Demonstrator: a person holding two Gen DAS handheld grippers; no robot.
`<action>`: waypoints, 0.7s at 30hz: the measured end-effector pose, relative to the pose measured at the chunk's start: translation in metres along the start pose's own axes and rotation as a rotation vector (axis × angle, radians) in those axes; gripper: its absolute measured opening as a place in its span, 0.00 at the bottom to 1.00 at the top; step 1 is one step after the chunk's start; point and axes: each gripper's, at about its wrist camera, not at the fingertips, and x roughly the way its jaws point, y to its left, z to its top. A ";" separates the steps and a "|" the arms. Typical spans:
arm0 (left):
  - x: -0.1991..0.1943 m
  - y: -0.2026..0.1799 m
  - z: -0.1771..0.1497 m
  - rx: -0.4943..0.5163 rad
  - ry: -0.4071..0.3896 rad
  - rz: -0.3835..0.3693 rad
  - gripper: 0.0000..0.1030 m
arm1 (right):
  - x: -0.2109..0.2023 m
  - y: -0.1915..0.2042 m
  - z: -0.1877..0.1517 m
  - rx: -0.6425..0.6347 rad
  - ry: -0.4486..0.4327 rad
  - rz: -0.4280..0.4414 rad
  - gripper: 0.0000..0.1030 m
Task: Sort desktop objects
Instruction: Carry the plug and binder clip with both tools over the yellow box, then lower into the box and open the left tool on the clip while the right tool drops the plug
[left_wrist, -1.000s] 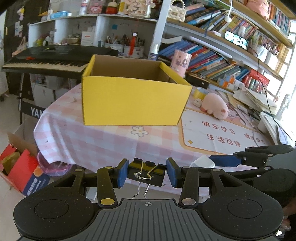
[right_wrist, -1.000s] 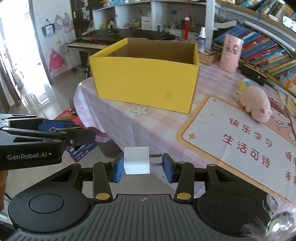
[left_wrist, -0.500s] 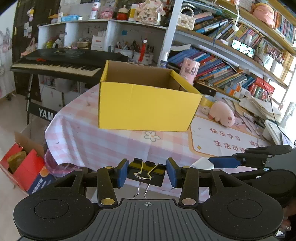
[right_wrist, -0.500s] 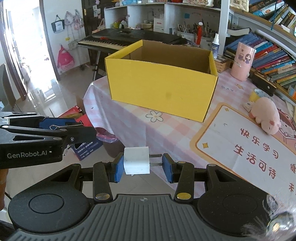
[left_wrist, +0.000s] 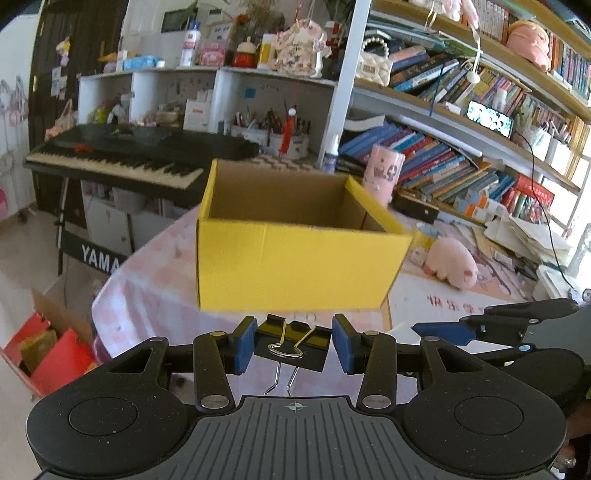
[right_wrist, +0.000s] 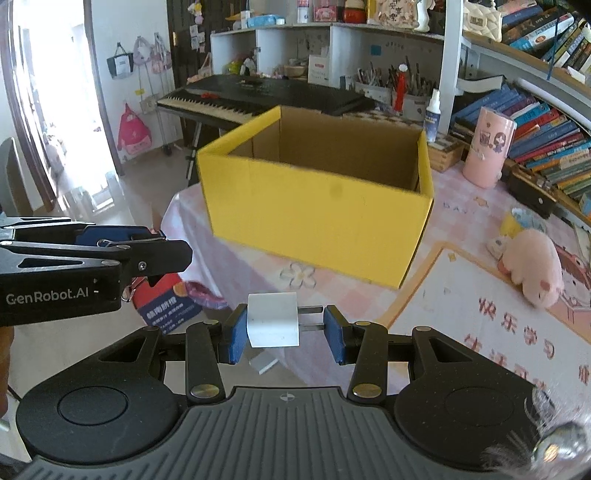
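My left gripper (left_wrist: 293, 345) is shut on a black binder clip (left_wrist: 291, 347) with silver wire handles; the clip spans the gap between the blue pads. My right gripper (right_wrist: 286, 328) is shut on a white plug adapter (right_wrist: 272, 323), its metal prongs pressed against the right pad. Both hang short of the near table edge. An open yellow cardboard box (left_wrist: 295, 269) stands ahead on the pink checked tablecloth (right_wrist: 229, 258); the yellow box (right_wrist: 317, 214) shows a bare brown inside. The left gripper (right_wrist: 92, 258) appears at the left of the right wrist view.
A pink plush pig (right_wrist: 532, 266) lies right of the box beside a printed mat (right_wrist: 480, 325). A pink cup (right_wrist: 487, 147), spray bottle (right_wrist: 432, 114), bookshelves (left_wrist: 461, 173) and a keyboard piano (left_wrist: 122, 155) stand behind. Red cartons (left_wrist: 48, 350) sit on the floor at left.
Both grippers have risen and pulled back a little, so the box sits higher in view and shows its inside. The grips on the clip and the adapter are unchanged.
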 end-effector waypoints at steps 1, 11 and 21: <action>0.002 0.000 0.004 0.003 -0.009 0.002 0.41 | 0.001 -0.003 0.005 0.000 -0.010 0.002 0.39; 0.027 -0.007 0.047 0.028 -0.098 0.032 0.41 | 0.008 -0.042 0.066 0.016 -0.137 0.015 0.39; 0.072 -0.013 0.075 0.042 -0.101 0.085 0.41 | 0.035 -0.084 0.113 -0.011 -0.180 0.018 0.39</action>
